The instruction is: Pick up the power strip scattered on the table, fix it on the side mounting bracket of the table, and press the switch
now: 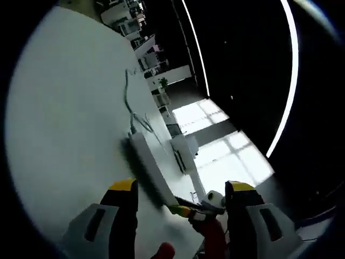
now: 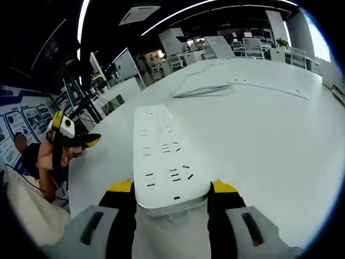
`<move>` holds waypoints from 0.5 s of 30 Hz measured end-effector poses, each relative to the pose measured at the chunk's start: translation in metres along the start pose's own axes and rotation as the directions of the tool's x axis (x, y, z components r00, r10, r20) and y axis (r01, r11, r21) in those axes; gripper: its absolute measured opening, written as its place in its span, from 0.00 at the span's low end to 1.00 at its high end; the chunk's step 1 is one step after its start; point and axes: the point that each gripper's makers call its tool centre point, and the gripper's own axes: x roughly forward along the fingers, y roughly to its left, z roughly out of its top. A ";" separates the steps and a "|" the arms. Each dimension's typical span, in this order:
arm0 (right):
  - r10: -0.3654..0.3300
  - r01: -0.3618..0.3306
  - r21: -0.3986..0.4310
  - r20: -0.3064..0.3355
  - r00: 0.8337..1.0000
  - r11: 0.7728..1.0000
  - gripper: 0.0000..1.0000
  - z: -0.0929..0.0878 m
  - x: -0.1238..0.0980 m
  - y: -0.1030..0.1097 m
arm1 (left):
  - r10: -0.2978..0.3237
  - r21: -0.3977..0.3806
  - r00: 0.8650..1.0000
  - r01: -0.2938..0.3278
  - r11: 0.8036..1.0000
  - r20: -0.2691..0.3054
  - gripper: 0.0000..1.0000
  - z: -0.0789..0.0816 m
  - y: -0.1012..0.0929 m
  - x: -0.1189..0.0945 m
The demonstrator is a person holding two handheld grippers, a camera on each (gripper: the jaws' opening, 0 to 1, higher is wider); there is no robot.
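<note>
Lying flat on the white counter [image 2: 280,135], white power strip [image 2: 164,156] gripped at its near end between the yellow-tipped right tongs [image 2: 171,190], sockets facing up (cord [image 2: 202,91] trailing off across the counter behind). Spread apart with nothing between them, left tongs [image 1: 180,190] hovering beside the strip's edge.

Open-plan room with a dark ceiling [image 2: 108,21] carrying long strip lights [image 2: 172,15]. White desks and chairs [image 2: 253,47] stand at the far end. Posters [image 2: 21,121] line one wall. Bright window panels [image 1: 226,156] admit daylight.
</note>
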 end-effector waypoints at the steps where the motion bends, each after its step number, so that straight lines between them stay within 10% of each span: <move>1: 0.000 0.000 0.000 0.000 1.000 1.000 0.48 0.000 0.000 0.000 | 0.001 -0.008 1.000 -0.001 1.000 -0.002 0.70 -0.001 0.001 0.001; 15: 0.004 -0.004 0.001 -0.001 1.000 1.000 0.48 0.001 0.000 -0.002 | 0.031 -0.152 0.999 -0.036 0.988 -0.039 0.72 -0.008 0.018 0.024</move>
